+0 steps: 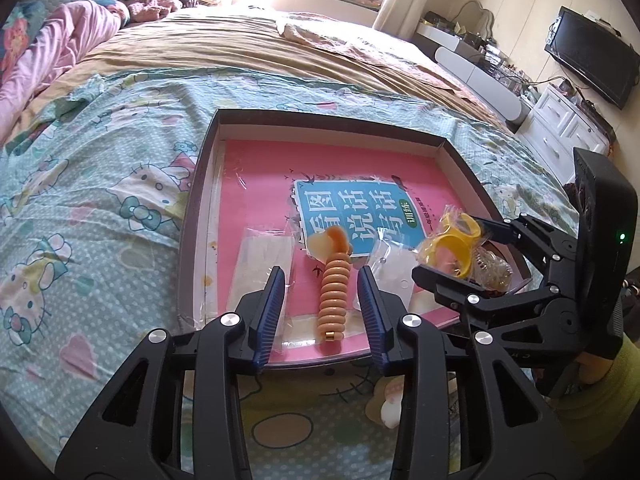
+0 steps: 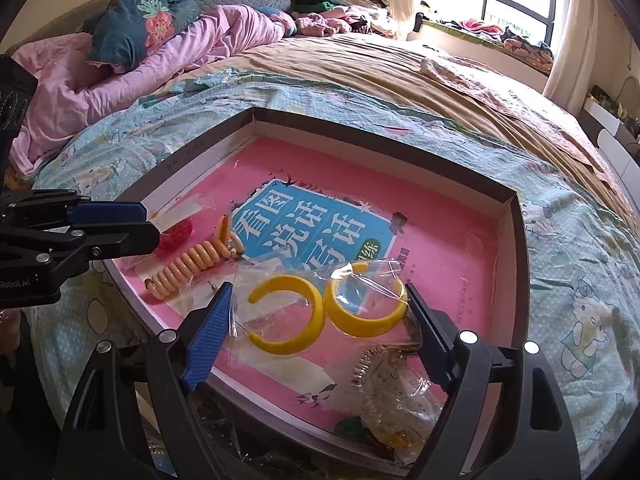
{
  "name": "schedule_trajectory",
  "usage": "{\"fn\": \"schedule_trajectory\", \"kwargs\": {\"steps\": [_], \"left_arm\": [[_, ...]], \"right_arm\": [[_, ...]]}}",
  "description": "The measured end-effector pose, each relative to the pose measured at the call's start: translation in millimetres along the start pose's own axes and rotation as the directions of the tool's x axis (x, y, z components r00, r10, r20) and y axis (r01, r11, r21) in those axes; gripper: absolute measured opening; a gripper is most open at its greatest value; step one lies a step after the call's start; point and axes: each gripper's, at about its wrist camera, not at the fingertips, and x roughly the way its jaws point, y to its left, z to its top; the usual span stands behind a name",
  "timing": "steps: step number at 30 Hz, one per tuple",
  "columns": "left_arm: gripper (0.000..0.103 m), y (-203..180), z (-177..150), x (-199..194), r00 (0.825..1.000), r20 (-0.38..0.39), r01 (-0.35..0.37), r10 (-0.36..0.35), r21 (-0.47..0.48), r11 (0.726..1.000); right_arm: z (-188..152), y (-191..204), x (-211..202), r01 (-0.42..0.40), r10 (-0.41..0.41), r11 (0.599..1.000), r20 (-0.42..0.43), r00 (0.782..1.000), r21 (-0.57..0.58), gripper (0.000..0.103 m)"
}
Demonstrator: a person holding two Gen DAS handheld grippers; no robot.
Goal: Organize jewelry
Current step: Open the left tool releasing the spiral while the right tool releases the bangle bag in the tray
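A: Shallow box lid [image 1: 192, 216] on the bed [image 1: 100, 184], pink workbook [image 1: 260, 184] lining its floor. Contents?

B: Orange coiled hair tie [image 1: 334, 292] near the lid's front edge, long axis running straight away from the left gripper [image 1: 322, 312]. That gripper is open, fingers either side of the coil, not touching it. A flat clear sleeve [image 1: 264, 264] lies just left of the coil.

A: Right side?

B: Right gripper [image 2: 320, 320] spread wide around a clear bag of two yellow hoop earrings [image 2: 326, 310]; the bag lies between the fingers (grip contact I cannot confirm, so I read it as open). Another clear bag with a silvery piece [image 2: 384, 384] sits at the lid's front right corner.

A: Which move is nearer?

B: Likely the left: coil is centred between the fingers and aligned with them, so closing should catch it across its width.
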Motion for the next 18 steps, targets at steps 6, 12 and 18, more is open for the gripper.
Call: {"fn": "schedule_trajectory", "kwargs": {"steps": [6, 12, 18], "left_arm": [[0.034, 1.5, -1.3, -2.8, 1.000, 0.004, 0.002, -0.002, -0.010, 1.000], [0.039, 3.4, -2.1, -5.0, 1.000, 0.004, 0.004, -0.004, -0.020, 1.000], [0.041, 5.3, -3.1, -8.4, 1.000, 0.007, 0.008, -0.008, -0.029, 1.000]], "right_arm": [[-2.9, -0.3, -0.4, -0.005, 0.005, 1.000, -0.002, 1.000, 0.009, 0.083], [-5.7, 1.2, -6.3, -0.005, 0.005, 1.000, 0.010, 1.000, 0.011, 0.090], [-9.7, -2.2, -17.2, -0.015, 0.013, 0.999, 0.030, 0.999, 0.047, 0.094]]}}
